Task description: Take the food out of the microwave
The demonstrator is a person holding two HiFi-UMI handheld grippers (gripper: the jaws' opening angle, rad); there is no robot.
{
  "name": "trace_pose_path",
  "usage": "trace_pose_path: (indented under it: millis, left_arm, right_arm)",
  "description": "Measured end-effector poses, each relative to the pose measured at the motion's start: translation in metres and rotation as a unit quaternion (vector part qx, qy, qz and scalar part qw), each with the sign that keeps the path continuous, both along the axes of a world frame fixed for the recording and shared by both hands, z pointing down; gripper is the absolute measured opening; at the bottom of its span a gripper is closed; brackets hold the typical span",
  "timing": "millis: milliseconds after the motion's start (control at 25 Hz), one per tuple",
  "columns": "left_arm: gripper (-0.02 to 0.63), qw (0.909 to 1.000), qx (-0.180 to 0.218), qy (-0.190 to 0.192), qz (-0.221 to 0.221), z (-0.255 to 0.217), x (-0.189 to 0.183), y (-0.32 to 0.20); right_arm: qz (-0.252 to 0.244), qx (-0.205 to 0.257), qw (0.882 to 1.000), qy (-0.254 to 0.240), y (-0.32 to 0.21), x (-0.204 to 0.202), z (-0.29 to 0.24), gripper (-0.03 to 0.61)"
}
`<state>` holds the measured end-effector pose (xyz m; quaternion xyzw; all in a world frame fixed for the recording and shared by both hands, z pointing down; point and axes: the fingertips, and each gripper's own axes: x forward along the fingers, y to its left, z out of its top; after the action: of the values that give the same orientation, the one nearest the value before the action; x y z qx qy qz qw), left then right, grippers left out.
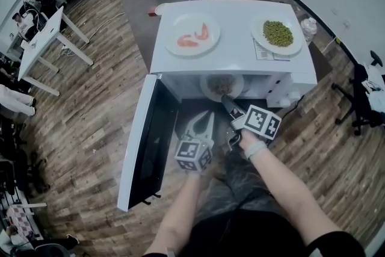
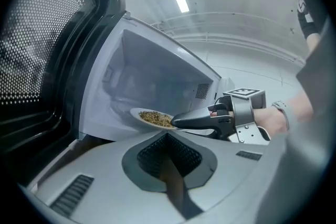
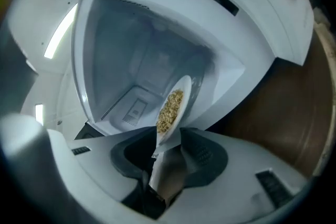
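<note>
1. The step in hand looks like taking hold of the plate of grainy food (image 1: 221,86) so that it can be drawn out. The plate sits inside the microwave (image 1: 234,39), just behind the opening at the centre of the head view. The door (image 1: 147,141) hangs open toward the lower left.
2. The right claw (image 3: 165,139) stands wide, with the plate's near rim between its jaws. A sliver of gap shows on each side of the rim, so the pads do not seem to press.
3. The left claw (image 2: 168,138) is narrow, its tips together and nothing in it. It hangs in front of the opening, just left of the right one.
4. To do this well, push the rim deep into the jaws before closing, then clamp firmly. Keep the plate level and draw it straight toward the bottom of the head view, since the loose grains would slide off a tilted, shallow plate.
5. The plate is round, so it has no real long axis. It lies flat and face up, with the rim nearest the door offered to the claw. In the right gripper view it shows edge-on, slanting from lower left to upper right.
</note>
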<state>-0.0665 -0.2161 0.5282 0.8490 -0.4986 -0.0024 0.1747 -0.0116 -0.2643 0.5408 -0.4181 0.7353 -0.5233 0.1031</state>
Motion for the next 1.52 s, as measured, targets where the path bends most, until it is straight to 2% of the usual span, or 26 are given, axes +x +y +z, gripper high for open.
trace_pose_path:
  millis: [120, 160, 280, 480, 720, 1520]
  left_arm:
    - [0.011, 1.0, -0.001, 0.0, 0.001, 0.0, -0.001, 0.001]
    - [0.011, 1.0, -0.001, 0.001, 0.001, -0.001, -0.002, 0.001]
    - [0.011, 1.0, -0.002, 0.001, 0.002, -0.002, -0.003, 0.001]
    - [0.011, 1.0, -0.005, -0.001, 0.002, -0.001, -0.006, 0.002]
    - [0.011, 1.0, -0.006, 0.0, -0.003, -0.003, -0.01, 0.003]
    - [0.011, 1.0, 0.0, 0.002, -0.009, -0.011, -0.006, 0.018]
  right_arm:
    - [0.01, -0.016, 1.0, -0.023, -0.005, -0.005, 0.001, 0.145]
    - [0.016, -0.022, 0.999, -0.032, -0.006, -0.006, 0.001, 0.113]
    - [0.029, -0.032, 0.998, -0.056, -0.01, -0.009, 0.001, 0.083]
    - [0.043, -0.047, 0.993, -0.099, -0.01, -0.009, 0.002, 0.061]
    - [0.045, -0.052, 0.99, -0.127, -0.004, -0.005, 0.003, 0.035]
    - [0.031, -0.04, 0.988, -0.143, 0.032, 0.012, 0.0, 0.017]
